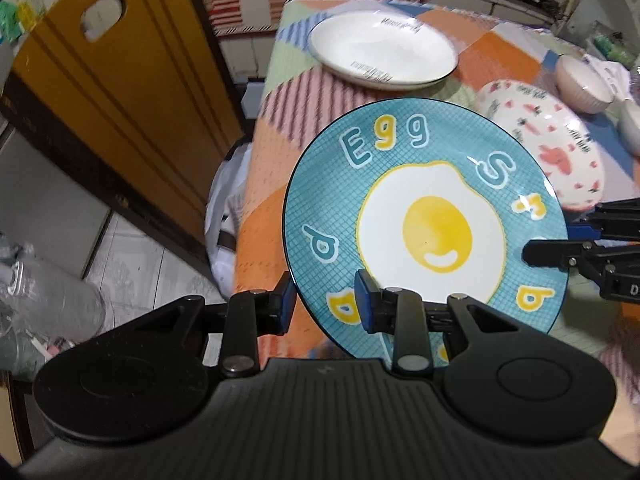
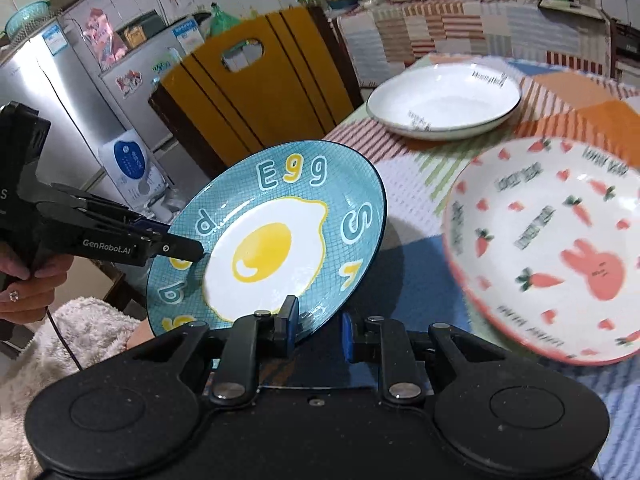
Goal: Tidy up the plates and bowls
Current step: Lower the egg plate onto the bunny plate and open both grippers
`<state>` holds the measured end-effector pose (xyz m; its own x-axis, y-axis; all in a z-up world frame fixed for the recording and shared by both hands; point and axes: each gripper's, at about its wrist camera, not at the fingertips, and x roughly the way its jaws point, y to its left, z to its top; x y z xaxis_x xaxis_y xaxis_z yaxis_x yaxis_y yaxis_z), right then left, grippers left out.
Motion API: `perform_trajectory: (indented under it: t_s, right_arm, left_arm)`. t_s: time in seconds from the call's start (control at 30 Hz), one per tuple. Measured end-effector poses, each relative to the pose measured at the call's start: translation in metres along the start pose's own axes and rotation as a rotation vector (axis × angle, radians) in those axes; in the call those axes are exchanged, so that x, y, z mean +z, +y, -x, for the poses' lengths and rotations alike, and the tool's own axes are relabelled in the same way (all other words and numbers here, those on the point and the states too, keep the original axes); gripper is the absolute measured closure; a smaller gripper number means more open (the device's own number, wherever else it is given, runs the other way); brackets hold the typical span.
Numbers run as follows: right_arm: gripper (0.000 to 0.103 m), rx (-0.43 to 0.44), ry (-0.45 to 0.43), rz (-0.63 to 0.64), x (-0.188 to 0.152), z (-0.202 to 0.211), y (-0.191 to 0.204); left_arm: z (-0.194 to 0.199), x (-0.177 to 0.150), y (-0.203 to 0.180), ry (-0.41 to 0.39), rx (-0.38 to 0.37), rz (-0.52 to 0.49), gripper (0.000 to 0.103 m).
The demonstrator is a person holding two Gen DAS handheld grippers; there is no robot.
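Left gripper (image 1: 326,300) clamps egg plate (image 1: 424,228) rim | right gripper (image 2: 318,326) clamps opposite rim | fridge (image 2: 60,80) in right view only

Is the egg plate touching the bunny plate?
Apart. The right wrist view shows tablecloth between the lifted egg plate and the bunny plate.

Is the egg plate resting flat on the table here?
No. The egg plate is tilted and lifted clear of the table, pinched at its rim by both grippers.
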<state>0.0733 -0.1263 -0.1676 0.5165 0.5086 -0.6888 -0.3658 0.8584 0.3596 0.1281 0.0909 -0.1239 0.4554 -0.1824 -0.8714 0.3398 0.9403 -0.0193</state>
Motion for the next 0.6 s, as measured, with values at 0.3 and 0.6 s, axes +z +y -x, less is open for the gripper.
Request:
perform_trajectory:
  t_s: [0.3,0.6]
  right_arm:
    - [0.077,-0.022,-0.062,0.002,0.011,0.044,-0.034]
    - [0.077,-0.062,-0.09,-0.068,0.013,0.074,-0.086]
  left_arm:
    - [0.013,0.033,-0.046,-0.05,-0.044,-0.022,0.073]
    - [-0.009,0.068,-0.093,-0.047,-0.102,-0.046,0.073]
